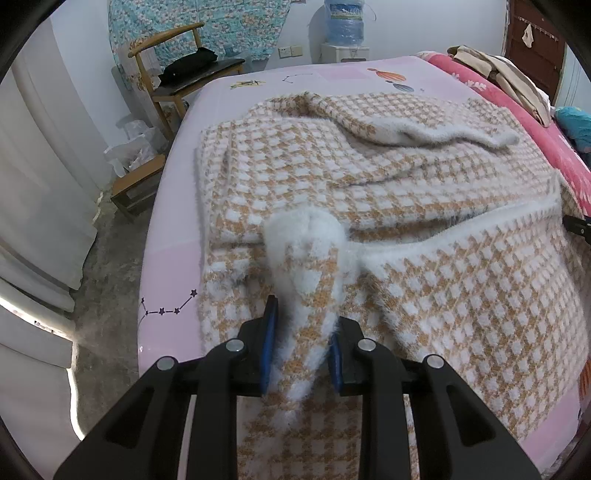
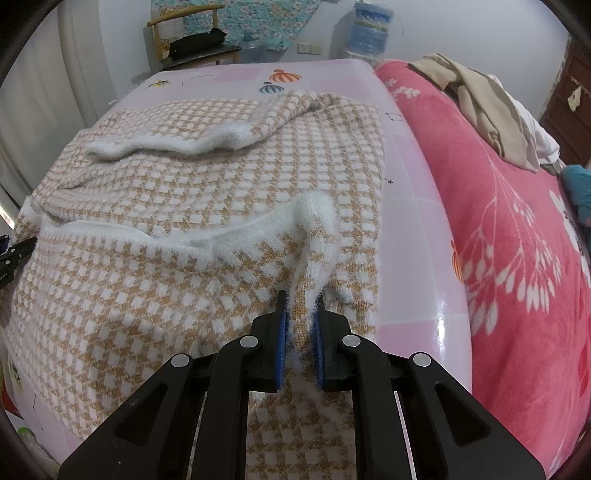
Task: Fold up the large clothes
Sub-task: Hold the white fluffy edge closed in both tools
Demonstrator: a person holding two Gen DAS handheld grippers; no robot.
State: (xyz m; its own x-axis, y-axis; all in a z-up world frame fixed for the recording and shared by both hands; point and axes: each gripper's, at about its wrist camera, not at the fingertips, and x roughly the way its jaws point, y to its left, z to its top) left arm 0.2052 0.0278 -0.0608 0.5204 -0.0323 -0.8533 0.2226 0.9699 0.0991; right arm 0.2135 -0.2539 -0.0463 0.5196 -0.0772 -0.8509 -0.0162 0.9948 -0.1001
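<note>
A fuzzy orange-and-white checked sweater [image 1: 369, 177] lies spread on the pink bed sheet [image 1: 173, 266], one sleeve [image 1: 406, 129] folded across its far part. Its white-trimmed hem [image 2: 155, 236] is lifted and drawn over the body. My left gripper [image 1: 304, 325] is shut on a bunched corner of this hem, and fabric fills the gap between the blue pads [image 1: 269, 332]. In the right wrist view the sweater [image 2: 184, 173] shows the same fold. My right gripper [image 2: 301, 306] is shut on the hem's other corner, with a thin ridge of cloth between its pads [image 2: 281, 332].
A pink floral blanket [image 2: 517, 240] with a heap of beige clothes [image 2: 487, 107] lies along the bed's right side. Beyond the bed's far left corner stand a wooden chair [image 1: 177, 70], a low stool [image 1: 136, 184] and a water dispenser [image 1: 345, 33]. White curtains [image 1: 40, 177] hang at the left.
</note>
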